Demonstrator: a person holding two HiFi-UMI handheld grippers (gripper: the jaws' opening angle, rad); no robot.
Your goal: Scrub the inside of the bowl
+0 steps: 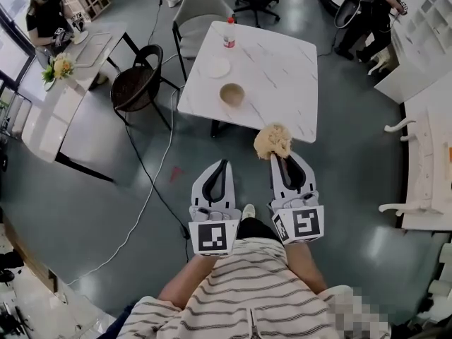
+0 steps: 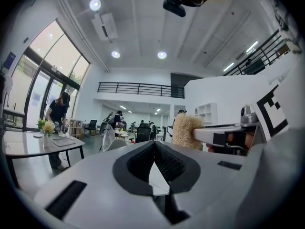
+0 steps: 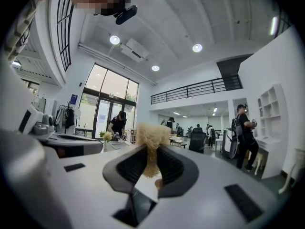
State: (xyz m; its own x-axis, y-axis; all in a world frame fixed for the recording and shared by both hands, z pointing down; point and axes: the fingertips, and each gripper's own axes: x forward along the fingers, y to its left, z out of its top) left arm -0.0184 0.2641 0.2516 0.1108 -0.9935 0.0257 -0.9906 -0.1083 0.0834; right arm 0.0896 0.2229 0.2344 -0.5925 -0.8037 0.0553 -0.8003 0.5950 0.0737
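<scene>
Head view: white marble table bearing 1 bowl, 1 plate and 1 bottle. Only this view shows the bowl. It stands upright, mouth facing up, between the plate and the table's near edge. It is empty as far as can be seen and is well apart from both tools.

The left gripper and right gripper are held side by side before the person's striped shirt, both aimed toward the table. A tan fibrous scrubber projects past the right tips and overlaps the table's near edge in this view.

Left gripper view: left gripper with its ribbed pads pressed together and nothing between them. At right, the scrubber is seen side-on at the tip of the right gripper.

Right gripper view: right gripper clamped on the scrubber. The scrubber's long axis follows the line of the jaws, and its tufted end fans out beyond the tips.
</scene>
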